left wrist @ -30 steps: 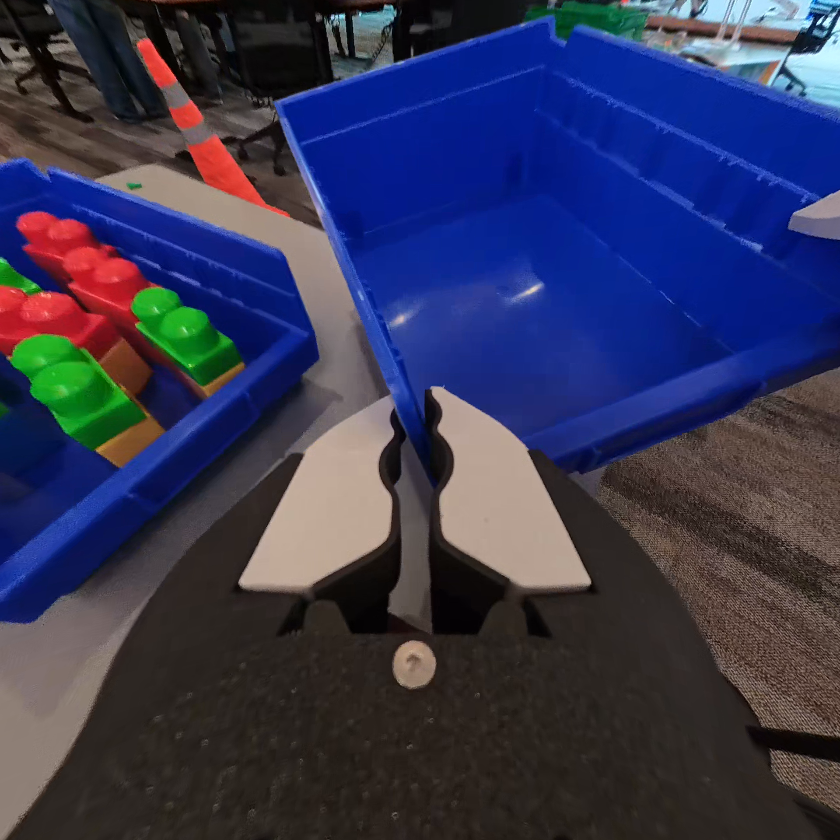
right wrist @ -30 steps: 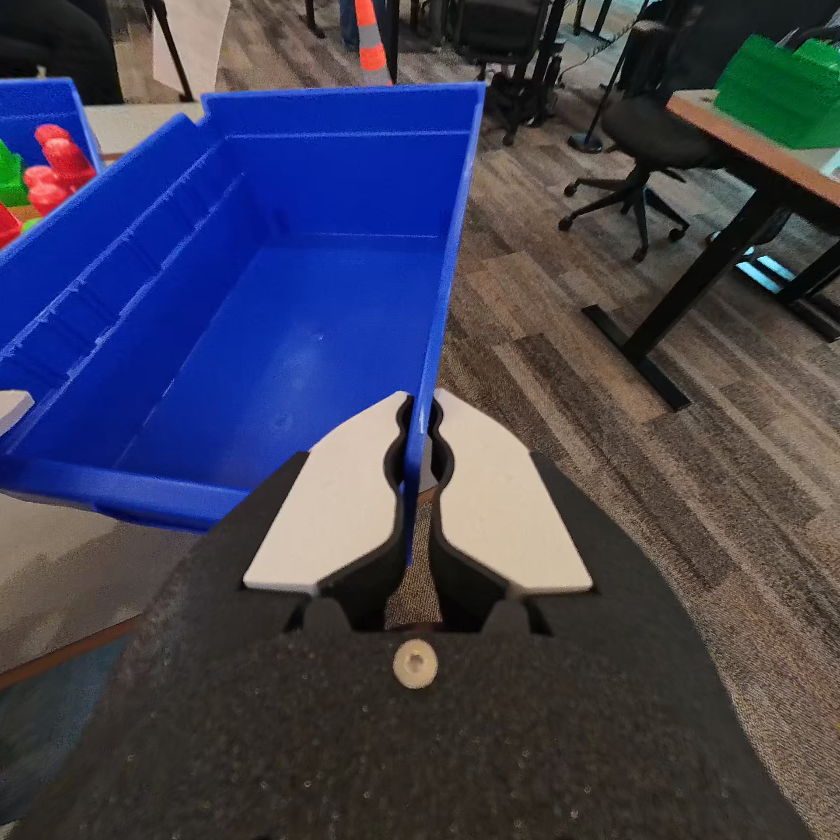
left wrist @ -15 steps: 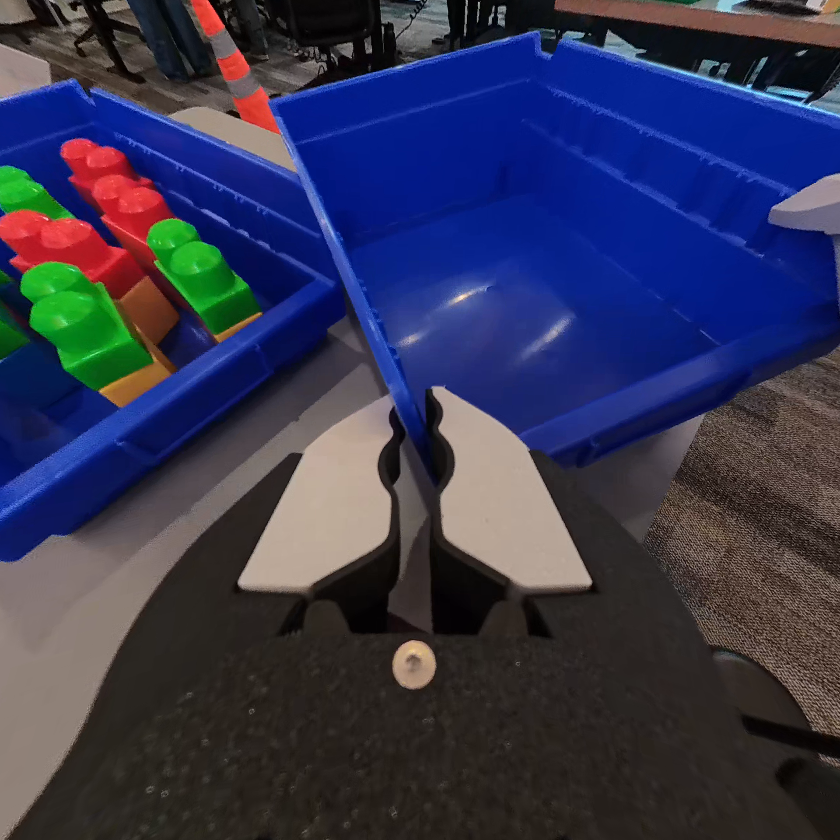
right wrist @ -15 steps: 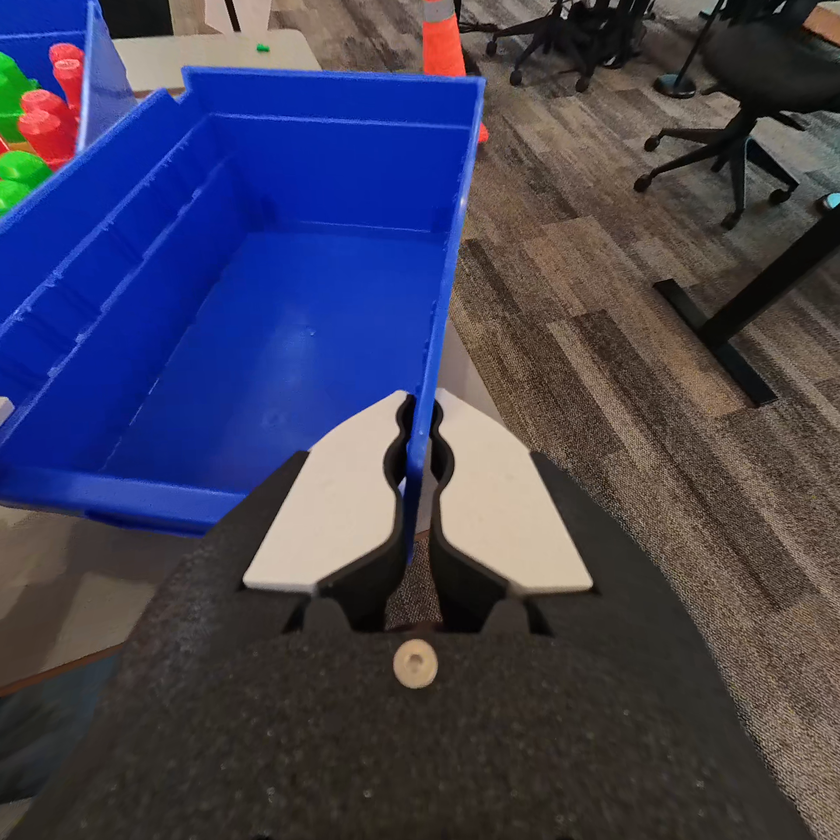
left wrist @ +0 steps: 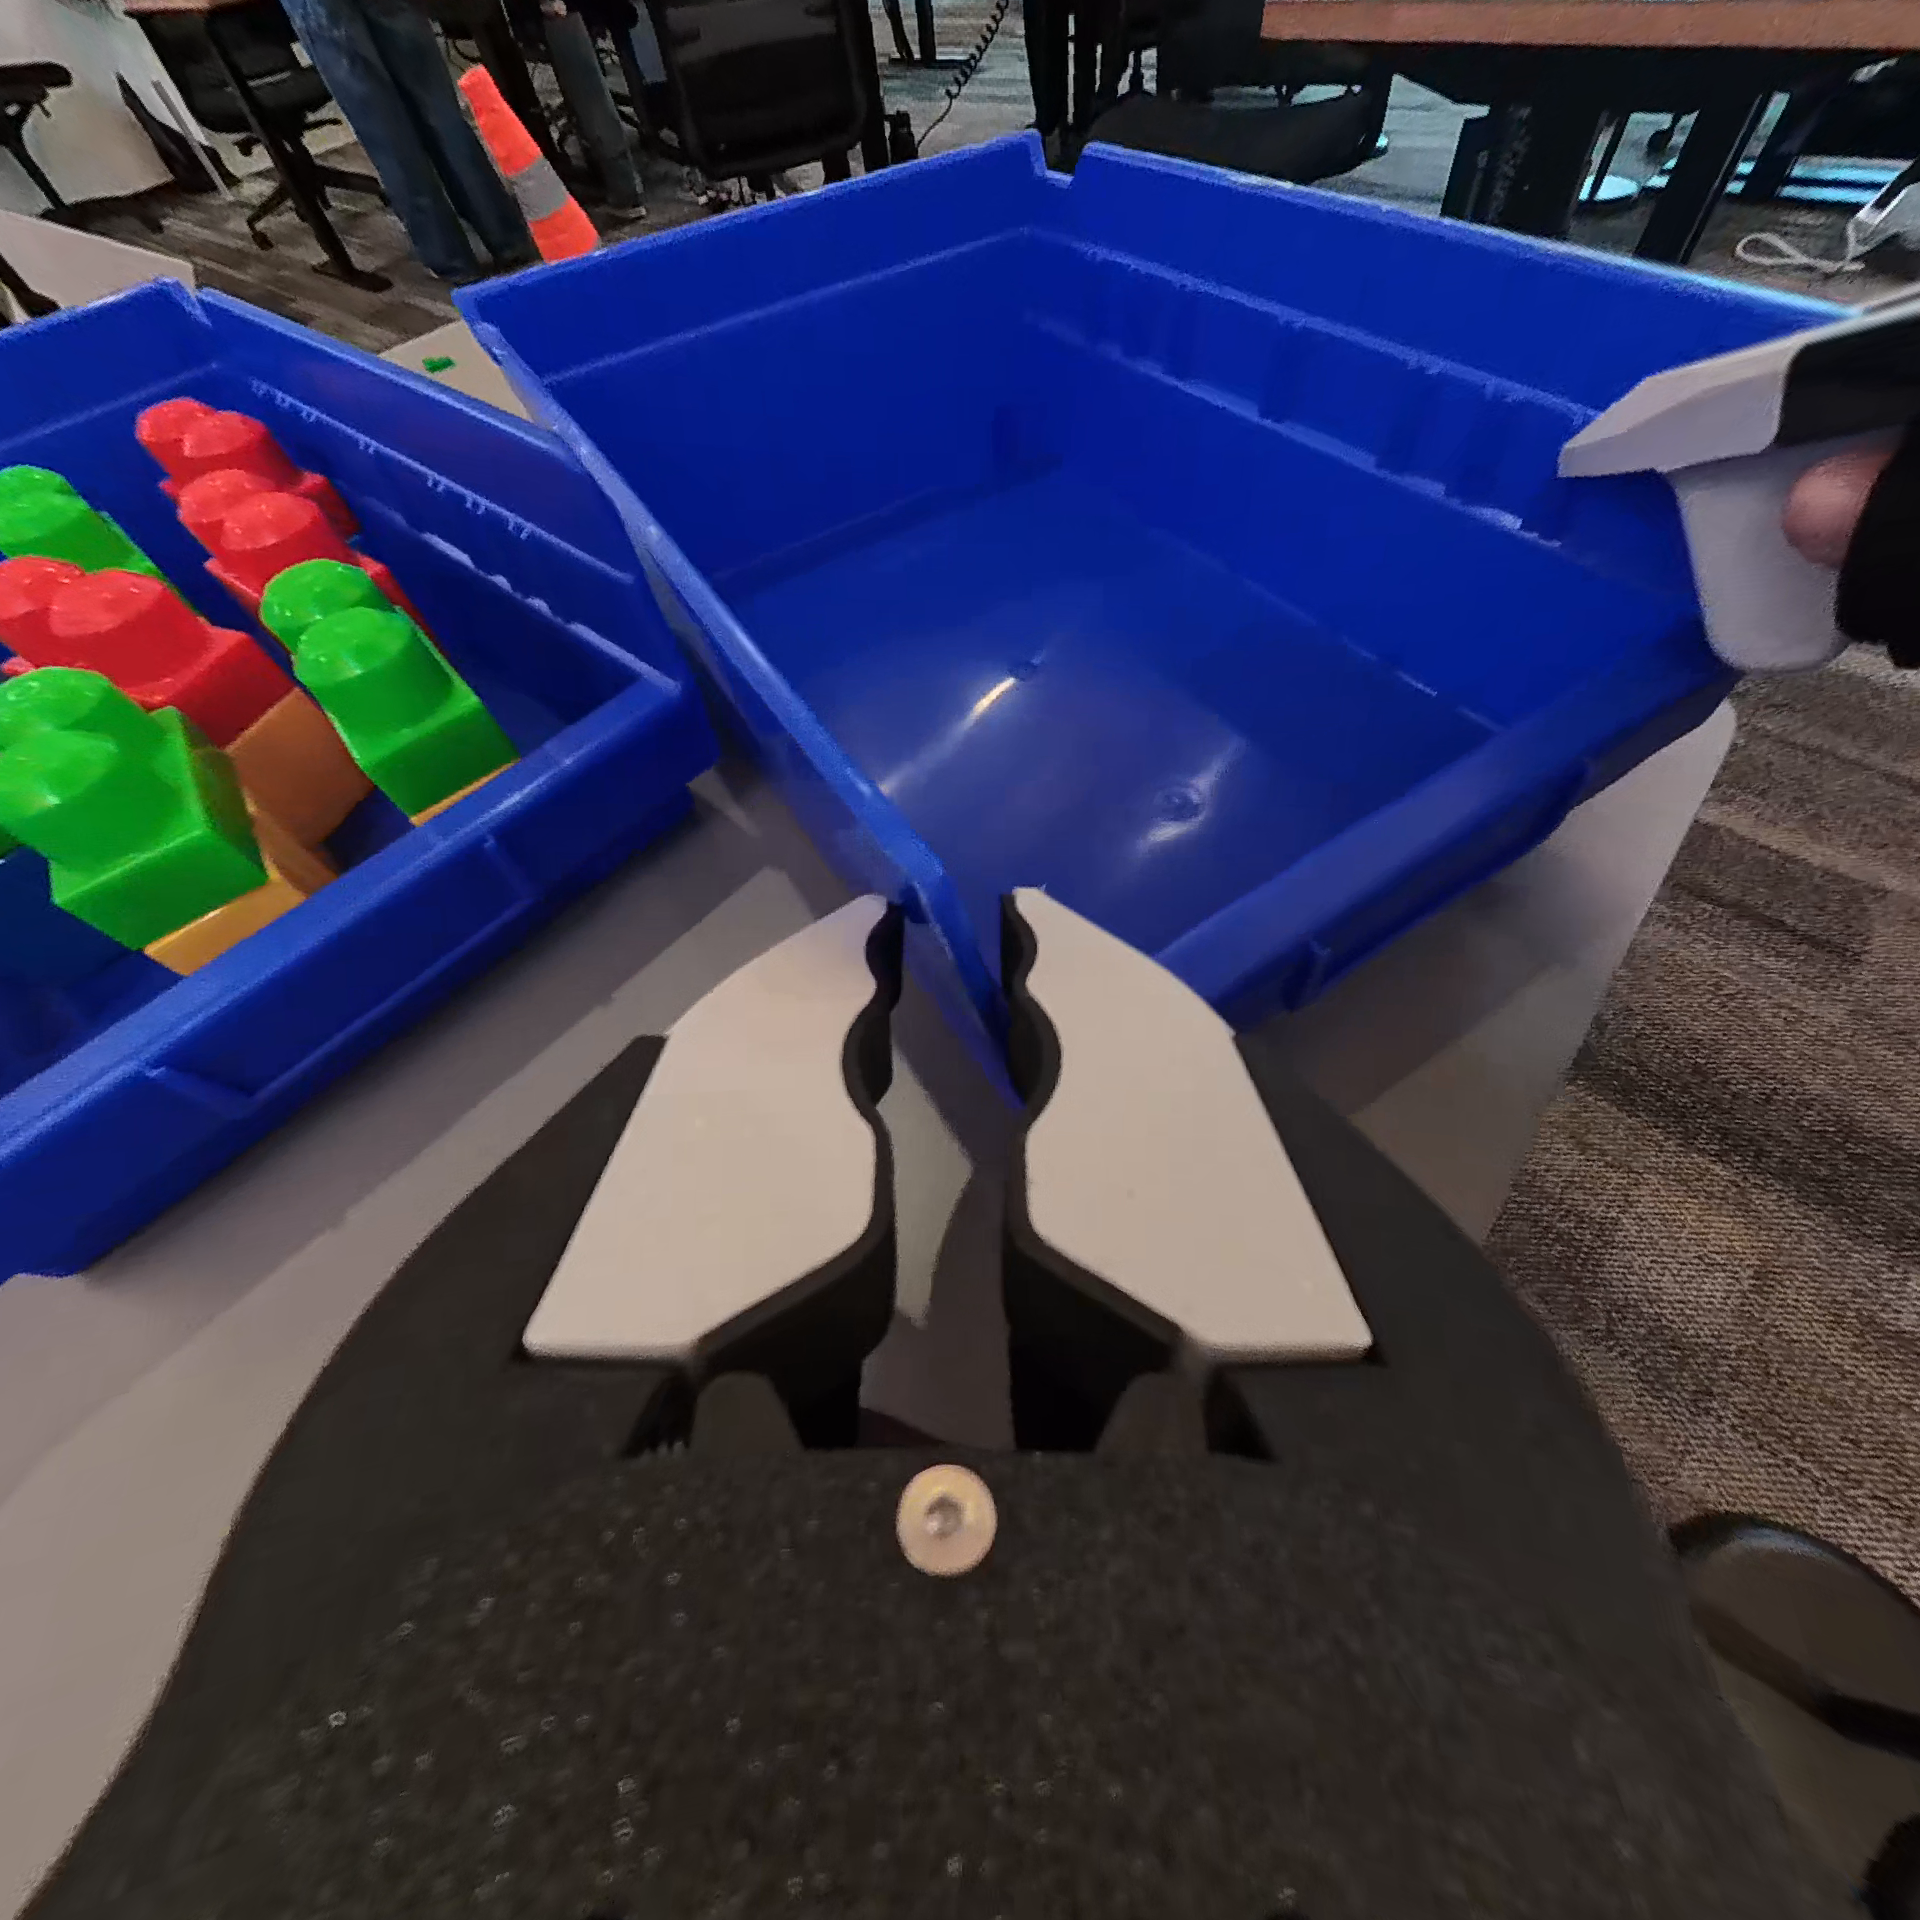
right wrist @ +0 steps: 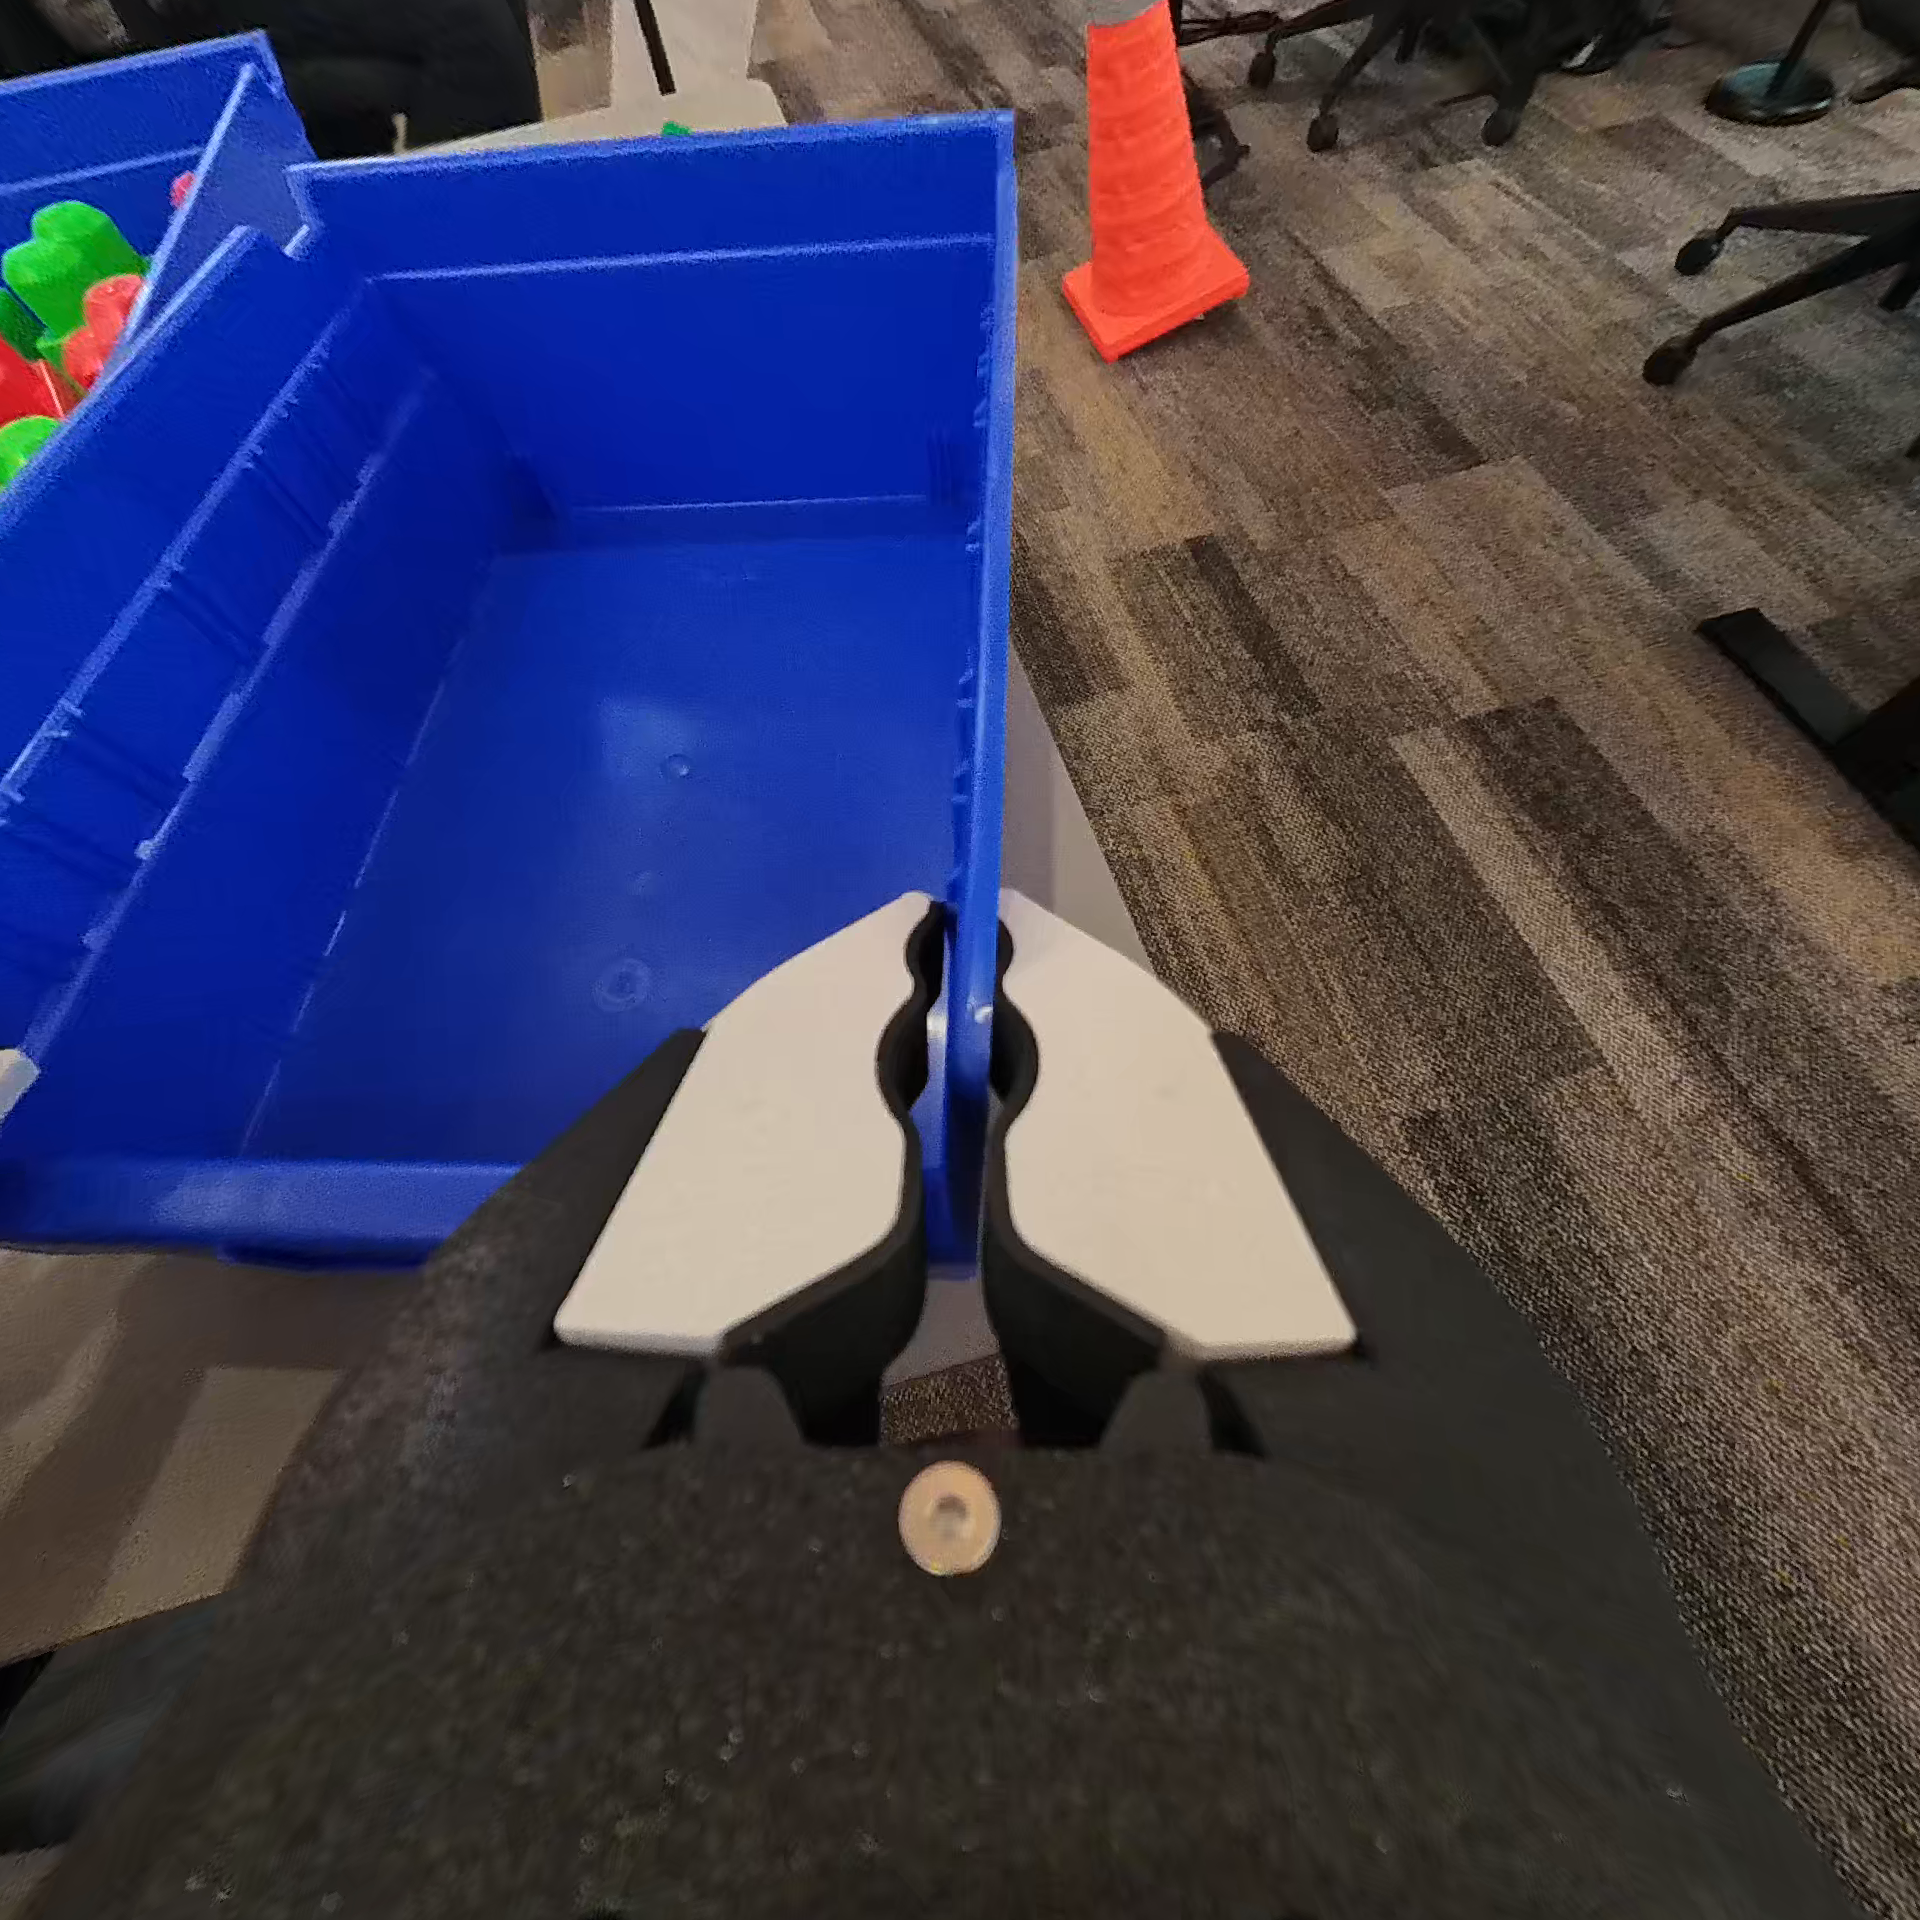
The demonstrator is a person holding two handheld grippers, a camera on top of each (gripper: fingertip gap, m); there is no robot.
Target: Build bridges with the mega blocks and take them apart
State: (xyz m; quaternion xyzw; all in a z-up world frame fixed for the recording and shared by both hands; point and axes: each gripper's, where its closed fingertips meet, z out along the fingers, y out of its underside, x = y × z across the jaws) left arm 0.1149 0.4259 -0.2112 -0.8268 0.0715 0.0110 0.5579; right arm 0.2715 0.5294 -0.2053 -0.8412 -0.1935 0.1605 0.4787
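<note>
Left hand-held gripper (left wrist: 948, 914) slack around bin (left wrist: 1091, 675) wall; right (right wrist: 964, 914) seemingly pinching opposite wall. Bin overhangs table (left wrist: 436, 1091); may tip.

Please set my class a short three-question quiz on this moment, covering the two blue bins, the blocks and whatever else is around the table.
1. True or false: the big bin, whose side wall sits between the fingers of the right tool, has blocks in it.
2. Which colours show among the blocks in the second bin? A: red, green and orange. B: purple and white. C: black only.
3. Fill in: the orange thing standing on the floor beyond the table is a traffic ____.

Key: 1 false, it is empty; 2 A; 3 cone.
</note>
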